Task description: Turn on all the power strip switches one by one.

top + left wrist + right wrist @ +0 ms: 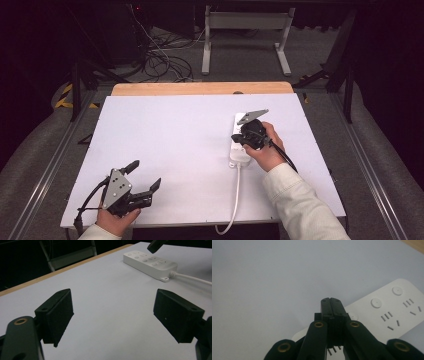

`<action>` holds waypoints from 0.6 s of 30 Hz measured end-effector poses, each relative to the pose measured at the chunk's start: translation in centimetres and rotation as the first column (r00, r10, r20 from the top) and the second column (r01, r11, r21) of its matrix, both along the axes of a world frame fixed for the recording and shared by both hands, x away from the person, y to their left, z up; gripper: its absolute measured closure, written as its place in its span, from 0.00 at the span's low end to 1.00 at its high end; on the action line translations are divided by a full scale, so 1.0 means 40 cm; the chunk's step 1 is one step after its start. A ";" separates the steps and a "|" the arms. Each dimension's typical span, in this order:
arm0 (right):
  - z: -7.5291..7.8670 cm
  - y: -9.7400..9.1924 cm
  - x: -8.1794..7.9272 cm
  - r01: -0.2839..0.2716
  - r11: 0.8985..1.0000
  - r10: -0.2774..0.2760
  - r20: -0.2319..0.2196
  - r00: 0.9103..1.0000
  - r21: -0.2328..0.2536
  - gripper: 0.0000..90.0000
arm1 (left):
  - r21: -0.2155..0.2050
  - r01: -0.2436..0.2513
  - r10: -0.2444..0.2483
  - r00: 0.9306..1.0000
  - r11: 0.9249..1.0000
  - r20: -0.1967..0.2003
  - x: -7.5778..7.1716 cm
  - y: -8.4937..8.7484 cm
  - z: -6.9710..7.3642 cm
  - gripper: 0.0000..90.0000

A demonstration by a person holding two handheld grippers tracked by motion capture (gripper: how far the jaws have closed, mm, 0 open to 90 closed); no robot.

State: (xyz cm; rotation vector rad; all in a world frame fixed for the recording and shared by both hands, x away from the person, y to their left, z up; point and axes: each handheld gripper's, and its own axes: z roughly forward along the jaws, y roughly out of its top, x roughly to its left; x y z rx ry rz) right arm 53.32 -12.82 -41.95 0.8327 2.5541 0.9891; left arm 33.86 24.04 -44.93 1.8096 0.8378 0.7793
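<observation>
1. Clearly, the power strip (242, 140) is seen on the right half of the white surface (170, 150), its long axis running away from the person, with its cord (235, 195) trailing back over the near edge.
2. The right gripper (248, 131) is held directly over the strip, its fingers (332, 307) pressed together on nothing, tips poised just above a round switch button (352, 315).
3. The left gripper (142, 176) is kept well apart at the near left corner, fingers (58, 315) spread wide and empty.
4. A downward press by the right gripper is judged likeliest.
</observation>
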 end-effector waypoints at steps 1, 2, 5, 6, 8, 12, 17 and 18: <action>0.004 0.000 0.001 -0.002 1.000 0.002 0.007 1.000 -0.005 1.00 | 0.003 0.002 -0.002 1.000 1.000 0.002 -0.001 -0.001 0.000 0.18; 0.006 -0.001 0.002 -0.007 1.000 0.007 0.006 1.000 -0.005 1.00 | 0.004 0.001 -0.001 1.000 1.000 0.006 -0.001 -0.001 0.000 0.18; 0.008 -0.005 0.009 0.011 1.000 -0.011 0.010 1.000 -0.004 1.00 | 0.006 -0.001 0.001 1.000 1.000 0.010 -0.003 0.001 0.002 0.18; 0.008 -0.008 0.013 0.015 1.000 -0.015 0.008 1.000 0.000 1.00 | 0.001 -0.001 0.001 1.000 1.000 0.007 -0.003 0.000 0.001 0.18; 0.006 -0.012 0.020 0.021 1.000 -0.021 0.003 1.000 0.006 1.00 | 0.002 0.000 0.000 1.000 1.000 0.005 -0.003 0.000 0.001 0.18; 0.001 -0.018 0.033 0.036 0.999 -0.036 0.001 0.999 0.004 1.00 | 0.002 0.001 -0.001 1.000 1.000 0.006 -0.002 0.000 0.000 0.18; -0.007 -0.018 0.049 0.045 0.999 -0.045 -0.003 0.999 -0.004 1.00 | 0.005 0.000 0.000 1.000 1.000 0.008 -0.002 0.000 0.000 0.18; -0.009 -0.018 0.052 0.045 0.999 -0.045 -0.004 0.999 -0.008 1.00 | 0.007 -0.001 0.001 1.000 1.000 0.009 -0.001 0.000 0.000 0.18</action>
